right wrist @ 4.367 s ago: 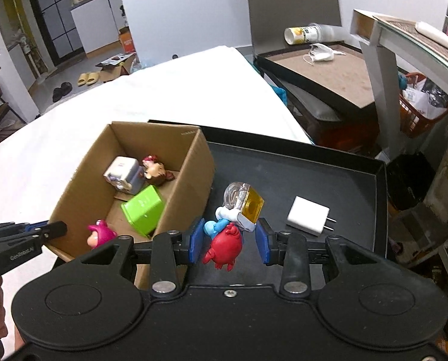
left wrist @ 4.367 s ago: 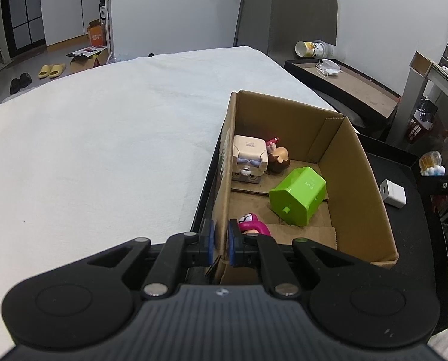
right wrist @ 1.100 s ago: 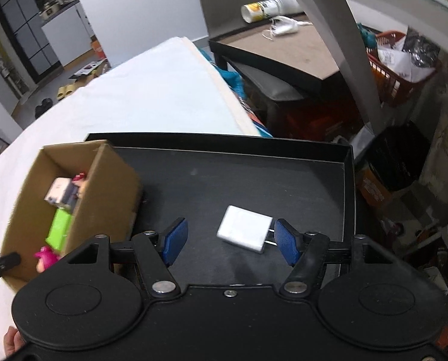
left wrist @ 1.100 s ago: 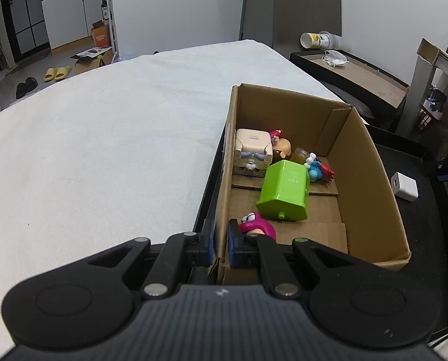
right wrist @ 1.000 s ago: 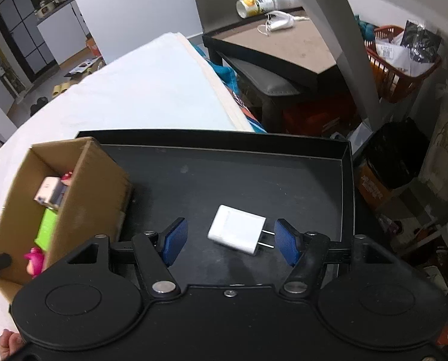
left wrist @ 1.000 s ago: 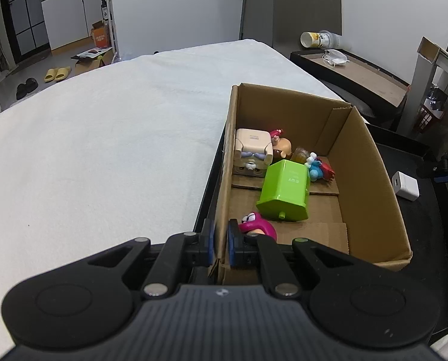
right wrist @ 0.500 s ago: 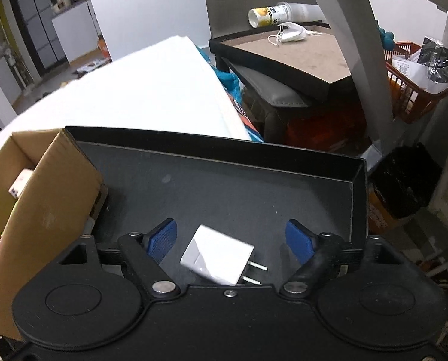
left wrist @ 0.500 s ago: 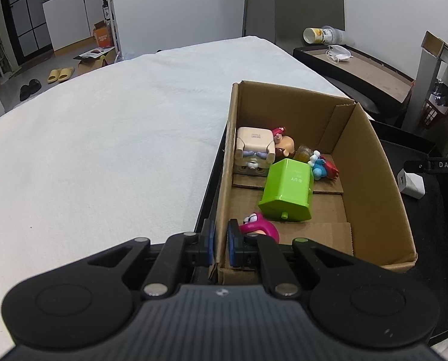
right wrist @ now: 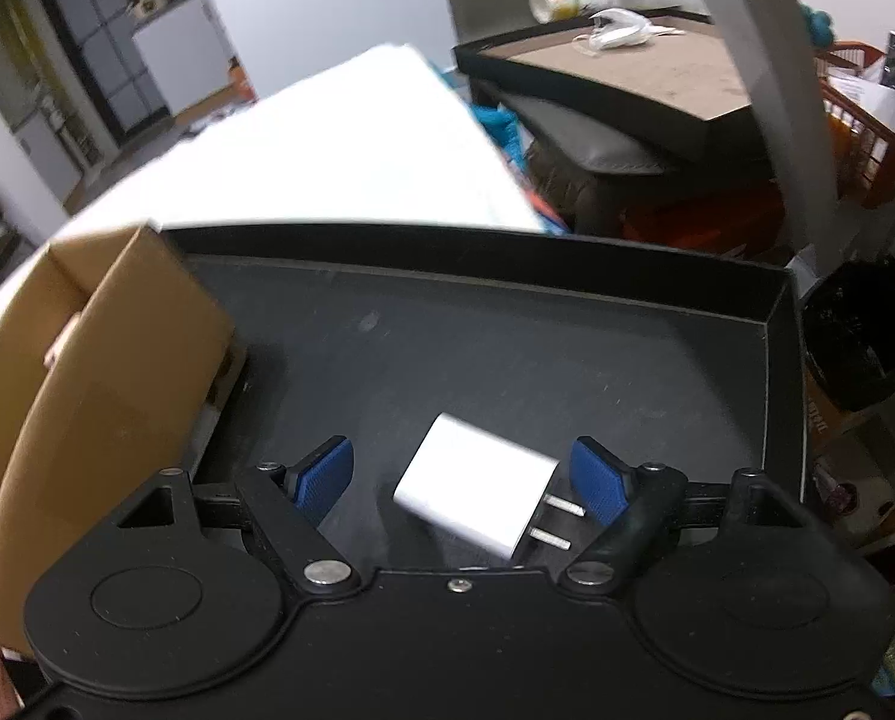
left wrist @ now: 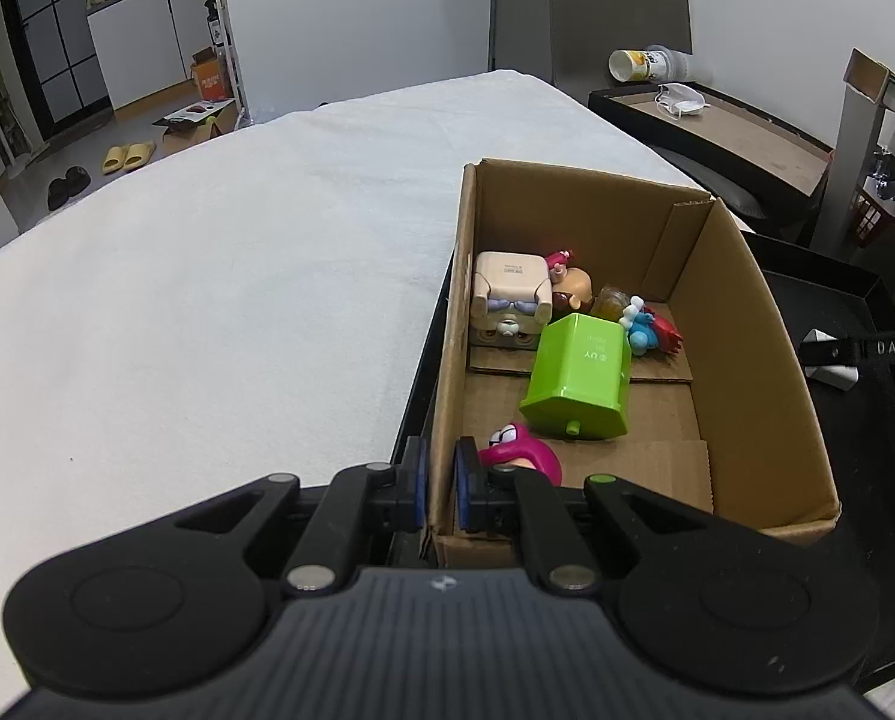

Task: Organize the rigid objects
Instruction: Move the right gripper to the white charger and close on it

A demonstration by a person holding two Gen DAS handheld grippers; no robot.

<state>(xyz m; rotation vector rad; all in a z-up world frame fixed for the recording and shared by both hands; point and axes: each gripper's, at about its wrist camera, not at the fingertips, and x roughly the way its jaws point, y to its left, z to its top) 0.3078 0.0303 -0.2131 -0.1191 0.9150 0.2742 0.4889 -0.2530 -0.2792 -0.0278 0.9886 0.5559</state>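
Note:
A cardboard box [left wrist: 747, 372] stands on a black tray [right wrist: 507, 348] and holds a green toy house [left wrist: 579, 378], a beige blocky figure [left wrist: 510, 294], a pink figure [left wrist: 522, 450] and a blue-and-red figure [left wrist: 651, 330]. My left gripper [left wrist: 438, 489] is shut on the box's near left wall. A white plug charger [right wrist: 477, 492] lies on the tray between the blue pads of my right gripper [right wrist: 465, 480], which is open around it without touching. The charger [left wrist: 831, 369] and a right finger also show in the left wrist view.
The box [right wrist: 87, 372] stands to the left of my right gripper. A white cloth-covered surface [left wrist: 207, 300] lies to the box's left. The tray's raised rim [right wrist: 783, 360] runs along its far and right sides. A low side table [left wrist: 723, 132] with a cup stands behind.
My right gripper dropped the blue-and-red figure in the box, then came down to the tray and closed in on the white charger, which now lies between its open pads. My left gripper kept its hold.

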